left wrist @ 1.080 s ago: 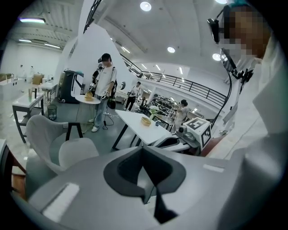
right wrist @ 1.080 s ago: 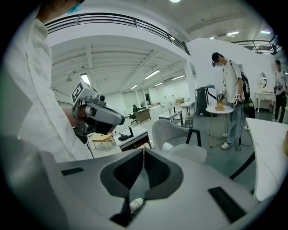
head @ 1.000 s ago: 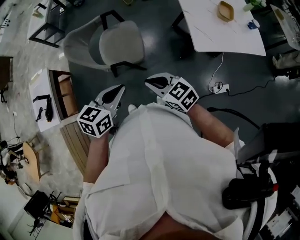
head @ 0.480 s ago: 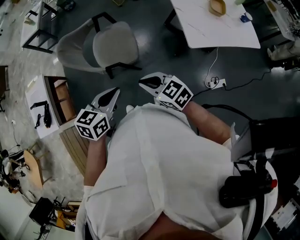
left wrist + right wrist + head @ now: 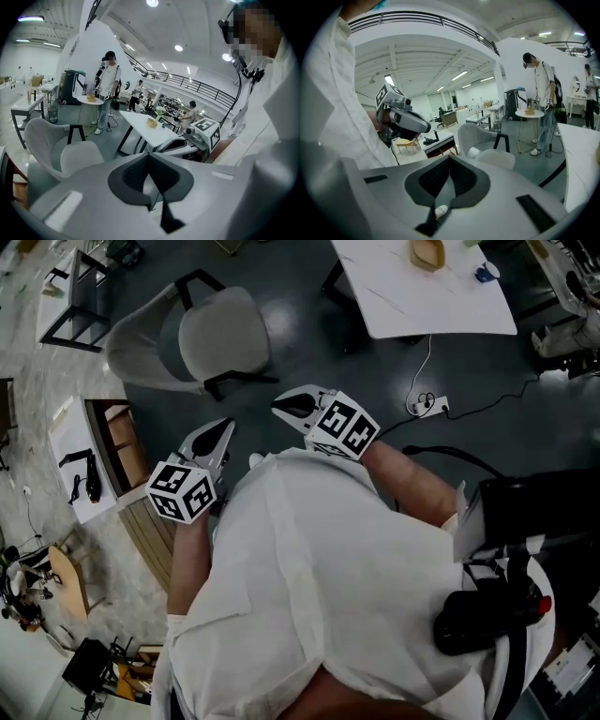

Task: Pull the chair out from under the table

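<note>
Close before the person's white shirt (image 5: 309,587), the left gripper (image 5: 223,427) and right gripper (image 5: 284,406) are both closed and empty, posed as one second earlier. Beyond them, the chair (image 5: 211,334) stands on the floor (image 5: 309,343), well clear of the white table (image 5: 441,306), its spacing from the table unchanged.

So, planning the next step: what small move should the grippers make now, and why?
Probably reach the left gripper toward the light grey shell chair with black legs, opening its jaws: both it and the right gripper are shut, empty, short of the chair.
</note>
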